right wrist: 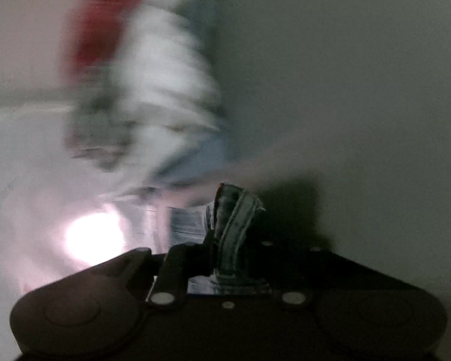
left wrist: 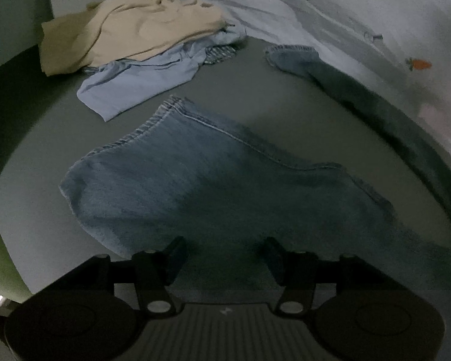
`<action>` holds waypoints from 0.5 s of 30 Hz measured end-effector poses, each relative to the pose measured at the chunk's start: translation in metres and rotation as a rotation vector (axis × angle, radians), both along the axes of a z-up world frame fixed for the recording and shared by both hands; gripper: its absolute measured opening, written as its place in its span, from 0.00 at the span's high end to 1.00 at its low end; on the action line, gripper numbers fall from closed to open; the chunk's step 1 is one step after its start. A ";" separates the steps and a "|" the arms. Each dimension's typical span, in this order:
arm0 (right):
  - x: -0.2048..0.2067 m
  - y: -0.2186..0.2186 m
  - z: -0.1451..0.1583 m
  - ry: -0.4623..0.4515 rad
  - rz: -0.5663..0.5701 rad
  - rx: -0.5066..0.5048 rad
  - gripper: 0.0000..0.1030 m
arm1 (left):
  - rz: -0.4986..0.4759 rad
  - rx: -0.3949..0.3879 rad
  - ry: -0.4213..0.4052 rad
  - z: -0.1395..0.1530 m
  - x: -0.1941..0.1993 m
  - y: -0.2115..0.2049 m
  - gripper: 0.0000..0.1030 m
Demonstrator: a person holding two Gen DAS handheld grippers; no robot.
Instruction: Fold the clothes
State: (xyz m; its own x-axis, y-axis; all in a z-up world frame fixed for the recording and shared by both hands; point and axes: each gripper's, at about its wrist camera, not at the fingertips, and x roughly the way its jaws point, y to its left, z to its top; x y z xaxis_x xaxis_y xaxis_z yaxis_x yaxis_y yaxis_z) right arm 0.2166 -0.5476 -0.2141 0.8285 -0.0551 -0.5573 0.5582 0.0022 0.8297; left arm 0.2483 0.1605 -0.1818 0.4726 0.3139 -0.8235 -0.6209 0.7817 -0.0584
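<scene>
Left hand-held gripper point(left wrist: 224, 258): black, two-fingered, jaws spread wide with nothing between them, held low over the near part of the denim.

Right hand-held gripper point(right wrist: 234, 240): black, jaws clenched on a bunched band of blue denim point(right wrist: 236, 225) with a white label beside it; the rest of that view is smeared by motion blur and nothing more can be told from it.

Blue denim jeans point(left wrist: 195, 180): spread on the grey-green table top point(left wrist: 240, 96), not folded. One leg lies flat and wide just ahead of the left gripper, hem away; the other leg point(left wrist: 345, 90) runs as a narrow strip to the right, well apart from the first.

Heap of loose clothes, far left of the table: a light blue garment point(left wrist: 141, 84) below, a beige garment point(left wrist: 129, 33) crumpled over it, neither folded.

Pale buttoned shirt point(left wrist: 330, 15), at the far right edge: apparently worn by a person.

Progress, as judged: no folded pile is visible in the sharp view; jeans and heap remain to be folded.
</scene>
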 end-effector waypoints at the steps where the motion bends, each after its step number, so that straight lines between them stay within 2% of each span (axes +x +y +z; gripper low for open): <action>1: 0.002 0.002 0.002 0.038 0.026 -0.064 0.84 | 0.001 -0.001 0.008 -0.002 0.001 0.001 0.42; 5: 0.010 0.008 0.010 0.192 0.131 -0.318 0.83 | 0.015 -0.028 0.064 -0.019 0.001 0.005 0.42; 7: 0.014 0.012 0.015 0.269 0.184 -0.445 0.80 | -0.003 -0.008 0.072 -0.025 0.000 0.003 0.40; 8: 0.016 0.013 0.017 0.307 0.210 -0.509 0.78 | -0.017 0.010 0.080 -0.025 0.001 0.002 0.36; 9: 0.018 0.015 0.019 0.346 0.236 -0.573 0.72 | -0.030 0.025 0.092 -0.025 0.003 0.001 0.33; 10: 0.020 0.017 0.021 0.384 0.262 -0.636 0.62 | -0.036 0.029 0.103 -0.026 0.005 0.001 0.24; 11: 0.022 0.018 0.023 0.423 0.288 -0.700 0.57 | -0.033 0.019 0.114 -0.028 0.007 0.004 0.17; 12: 0.024 0.020 0.025 0.461 0.315 -0.764 0.48 | -0.025 0.005 0.120 -0.030 0.009 0.007 0.15; 14: 0.027 0.031 0.033 0.521 0.372 -0.896 0.44 | -0.012 -0.008 0.125 -0.032 0.013 0.008 0.08; 15: 0.029 0.040 0.038 0.543 0.403 -0.965 0.38 | -0.012 -0.007 0.132 -0.032 0.016 0.006 0.06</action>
State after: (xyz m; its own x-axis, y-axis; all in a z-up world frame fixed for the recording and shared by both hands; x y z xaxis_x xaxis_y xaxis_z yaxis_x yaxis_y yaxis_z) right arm 0.2454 -0.5077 -0.1760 0.5490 -0.4353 -0.7135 0.6534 0.7559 0.0416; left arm 0.2640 0.1668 -0.2143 0.3632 0.3034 -0.8809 -0.6144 0.7888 0.0184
